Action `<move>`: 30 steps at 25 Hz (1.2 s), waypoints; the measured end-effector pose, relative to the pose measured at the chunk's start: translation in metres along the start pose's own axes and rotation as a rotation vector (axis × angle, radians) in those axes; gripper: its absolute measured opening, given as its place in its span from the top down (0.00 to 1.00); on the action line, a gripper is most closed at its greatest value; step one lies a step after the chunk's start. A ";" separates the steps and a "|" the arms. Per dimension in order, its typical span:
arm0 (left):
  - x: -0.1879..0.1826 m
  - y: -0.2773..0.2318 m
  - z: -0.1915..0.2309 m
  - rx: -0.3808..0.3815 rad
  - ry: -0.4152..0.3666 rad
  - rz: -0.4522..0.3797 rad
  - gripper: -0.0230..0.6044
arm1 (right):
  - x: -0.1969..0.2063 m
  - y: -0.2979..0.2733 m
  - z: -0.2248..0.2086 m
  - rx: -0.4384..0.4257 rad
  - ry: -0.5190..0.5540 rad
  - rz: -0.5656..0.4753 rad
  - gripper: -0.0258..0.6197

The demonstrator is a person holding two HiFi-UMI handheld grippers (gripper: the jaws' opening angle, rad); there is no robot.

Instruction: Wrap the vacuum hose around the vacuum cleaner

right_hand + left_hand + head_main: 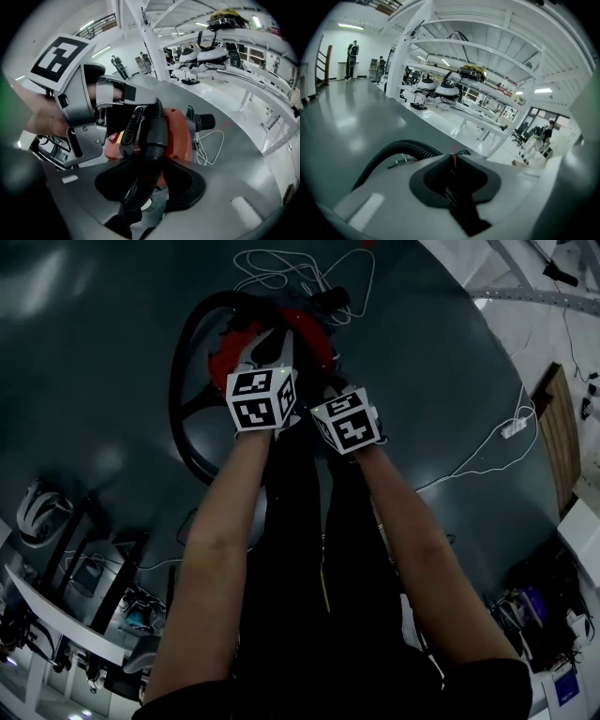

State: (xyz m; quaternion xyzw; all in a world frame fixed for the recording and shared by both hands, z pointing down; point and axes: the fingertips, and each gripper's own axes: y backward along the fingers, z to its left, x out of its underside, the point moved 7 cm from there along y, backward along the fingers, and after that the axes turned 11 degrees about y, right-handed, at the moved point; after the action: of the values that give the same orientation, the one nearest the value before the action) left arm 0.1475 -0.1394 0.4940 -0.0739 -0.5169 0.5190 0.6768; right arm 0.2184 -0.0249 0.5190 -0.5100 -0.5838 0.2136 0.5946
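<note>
Clamping the stiff end of the vacuum hose [154, 133], right gripper [150, 171] fingers sit against the red vacuum cleaner [180, 136] on the floor [94, 381]; left gripper [453, 164] fingers pinched together, hose looping off left

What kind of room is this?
Probably a big workshop or lab. Long white racks hold equipment, the grey floor is wide and shiny, and cables trail across it.

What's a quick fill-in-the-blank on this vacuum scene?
The vacuum cleaner body is ___.
The hose is ___.
The cord by the vacuum cleaner is ___.
The hose's end sits between the jaws of the ___ gripper.
Missing: red; black; white; right.
</note>
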 end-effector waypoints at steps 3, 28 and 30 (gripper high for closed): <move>0.001 0.000 0.000 0.009 -0.017 -0.017 0.89 | 0.001 0.002 -0.006 -0.023 0.040 -0.019 0.67; 0.018 0.020 0.017 0.010 0.009 -0.146 0.95 | -0.168 -0.047 -0.052 -0.155 0.183 -0.141 0.68; 0.020 0.022 0.018 0.024 0.012 -0.146 0.95 | -0.177 -0.065 -0.044 -0.186 0.188 -0.076 0.67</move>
State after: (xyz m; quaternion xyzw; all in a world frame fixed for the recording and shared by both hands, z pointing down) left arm 0.1184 -0.1218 0.5012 -0.0310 -0.5104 0.4741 0.7168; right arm 0.1959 -0.2157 0.4993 -0.5582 -0.5616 0.0869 0.6045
